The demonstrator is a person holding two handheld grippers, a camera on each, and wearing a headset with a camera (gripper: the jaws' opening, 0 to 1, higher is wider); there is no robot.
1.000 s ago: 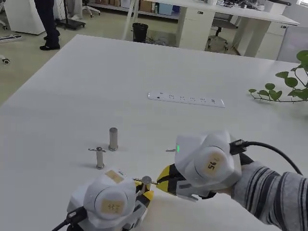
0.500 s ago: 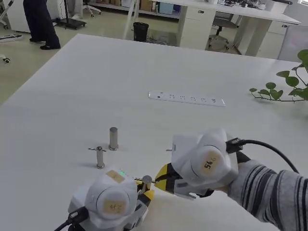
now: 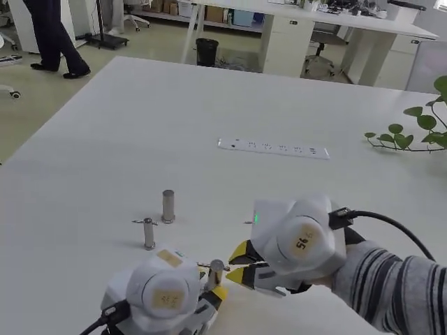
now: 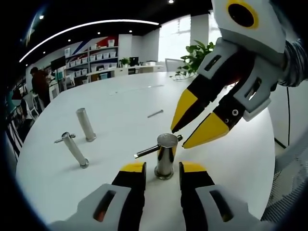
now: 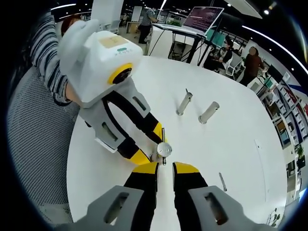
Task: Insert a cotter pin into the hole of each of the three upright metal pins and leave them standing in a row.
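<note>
Three metal pins stand on the white table (image 3: 105, 125). The plain far pin (image 3: 167, 206) carries no cotter. The second pin (image 3: 149, 234) has a cotter pin across its top. The near pin (image 3: 216, 271) stands between my grippers with a cotter pin (image 4: 147, 152) through its head. My left gripper (image 4: 162, 168) is shut on this pin's base. My right gripper (image 5: 165, 168) comes in from the right, its yellow fingertips (image 4: 207, 132) closed to a narrow V on the cotter's end. A loose cotter pin (image 3: 248, 222) lies behind the right gripper.
A white power strip (image 3: 272, 148) lies across the middle of the table. Leaves of a plant (image 3: 419, 132) reach in at the right edge. Desks, a bin and a person's legs are on the floor beyond the far edge.
The picture has shifted slightly with my head. Both grippers stay at the near pin, the cotter still through its head. The person in the background has walked on.
</note>
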